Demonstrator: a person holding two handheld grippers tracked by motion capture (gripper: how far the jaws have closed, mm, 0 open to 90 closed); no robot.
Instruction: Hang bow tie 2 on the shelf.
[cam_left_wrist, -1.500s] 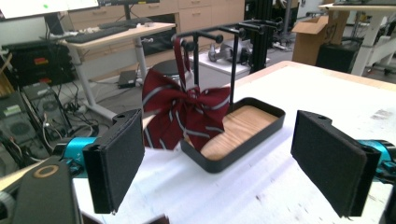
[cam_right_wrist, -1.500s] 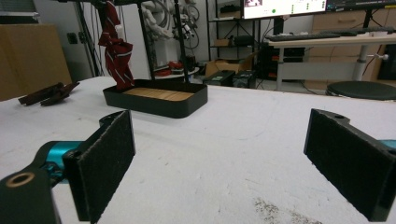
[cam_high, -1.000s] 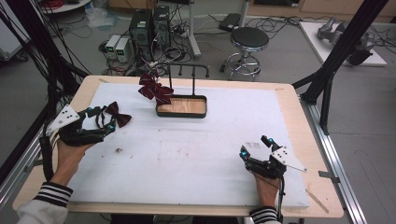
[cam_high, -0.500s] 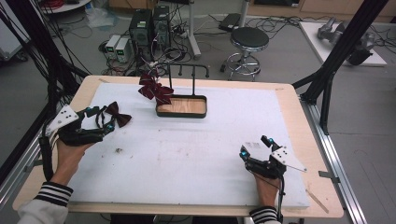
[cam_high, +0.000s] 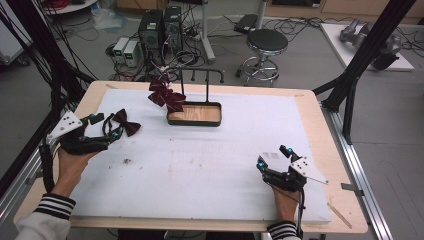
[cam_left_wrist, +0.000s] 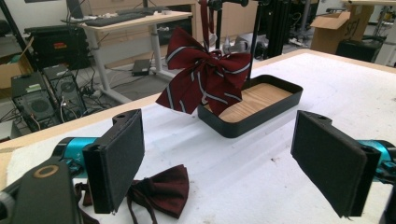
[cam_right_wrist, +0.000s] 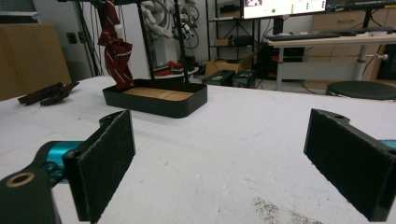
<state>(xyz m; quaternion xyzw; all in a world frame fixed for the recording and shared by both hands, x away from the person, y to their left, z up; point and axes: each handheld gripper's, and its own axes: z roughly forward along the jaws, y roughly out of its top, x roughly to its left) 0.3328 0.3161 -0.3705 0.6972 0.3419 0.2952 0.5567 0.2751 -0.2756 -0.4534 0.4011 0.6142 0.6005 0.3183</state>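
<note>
At the table's left edge, nothing had moved over the last second: left gripper (cam_high: 102, 131) hovered wide open and empty beside the flat dark-maroon fabric bow tie (cam_high: 126, 123). Right gripper (cam_high: 274, 159), likewise open, idled. Grasp not started.

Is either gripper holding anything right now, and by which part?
Nothing is held. The left gripper stands open, with the small dark maroon bow tie lying on the white table cover by its left jaw. The right gripper is open over bare cover.
</note>
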